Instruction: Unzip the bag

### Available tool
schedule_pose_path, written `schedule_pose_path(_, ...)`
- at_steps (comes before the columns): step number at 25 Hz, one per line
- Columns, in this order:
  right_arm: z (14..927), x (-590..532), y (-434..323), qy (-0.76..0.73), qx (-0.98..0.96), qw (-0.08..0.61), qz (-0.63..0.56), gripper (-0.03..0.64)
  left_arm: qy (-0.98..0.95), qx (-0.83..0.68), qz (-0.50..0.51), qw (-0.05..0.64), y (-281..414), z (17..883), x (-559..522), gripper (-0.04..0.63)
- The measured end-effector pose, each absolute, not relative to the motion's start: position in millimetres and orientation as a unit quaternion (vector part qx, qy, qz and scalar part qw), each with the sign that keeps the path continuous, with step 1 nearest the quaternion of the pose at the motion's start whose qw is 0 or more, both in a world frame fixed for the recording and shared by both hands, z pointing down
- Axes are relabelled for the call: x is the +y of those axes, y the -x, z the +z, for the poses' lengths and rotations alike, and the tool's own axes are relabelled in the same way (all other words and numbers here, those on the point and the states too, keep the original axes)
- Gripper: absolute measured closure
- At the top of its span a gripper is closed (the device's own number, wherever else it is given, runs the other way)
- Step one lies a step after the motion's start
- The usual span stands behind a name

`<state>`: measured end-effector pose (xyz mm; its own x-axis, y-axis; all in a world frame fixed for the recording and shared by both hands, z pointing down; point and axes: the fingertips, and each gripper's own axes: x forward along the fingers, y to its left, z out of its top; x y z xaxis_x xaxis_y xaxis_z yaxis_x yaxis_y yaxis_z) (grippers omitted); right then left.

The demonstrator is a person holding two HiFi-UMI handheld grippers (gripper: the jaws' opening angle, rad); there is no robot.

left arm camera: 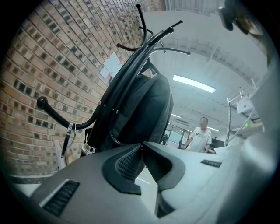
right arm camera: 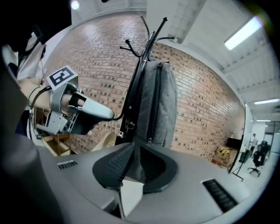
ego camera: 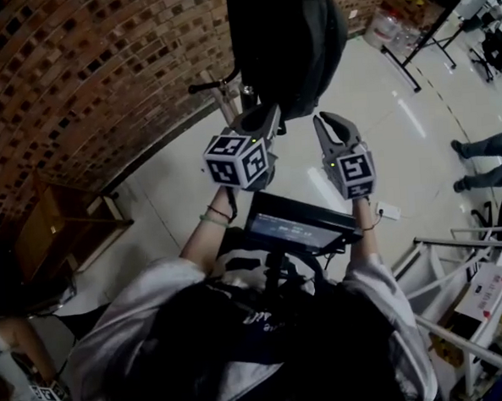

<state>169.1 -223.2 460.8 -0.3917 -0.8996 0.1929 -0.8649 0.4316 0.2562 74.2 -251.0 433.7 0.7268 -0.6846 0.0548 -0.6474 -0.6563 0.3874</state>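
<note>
Head view: dark bag (ego camera: 288, 40) hangs beside brick wall (ego camera: 74, 79).
Left gripper (ego camera: 267, 114): jaws closed, tips at bag's bottom edge.
Right gripper (ego camera: 325, 120): jaws slightly apart, gripping nothing.

The dark bag (ego camera: 287, 32) hangs on a black coat stand (right arm camera: 139, 87) that rises from the pale glossy floor (ego camera: 190, 182).
</note>
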Motion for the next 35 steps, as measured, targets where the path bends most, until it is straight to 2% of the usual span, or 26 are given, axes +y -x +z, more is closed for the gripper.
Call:
schedule_pose_path(12,441,-219,-162,-0.578,-0.814,0.044,-0.010,0.596,-0.918,-0.343,-0.044,0.194,-83,431,-259,0.574)
schedule_pose_path(27,434,-222,-161,-0.609,-0.793,0.017,0.002,0.601,-0.928,-0.316,-0.034,0.196,-87,430,-263,0.574)
schedule_pose_path(35,423,-216,-146,-0.609,-0.791,0.030,0.040,0.601,-0.927,-0.316,-0.037,0.197,-87,429,-263,0.574)
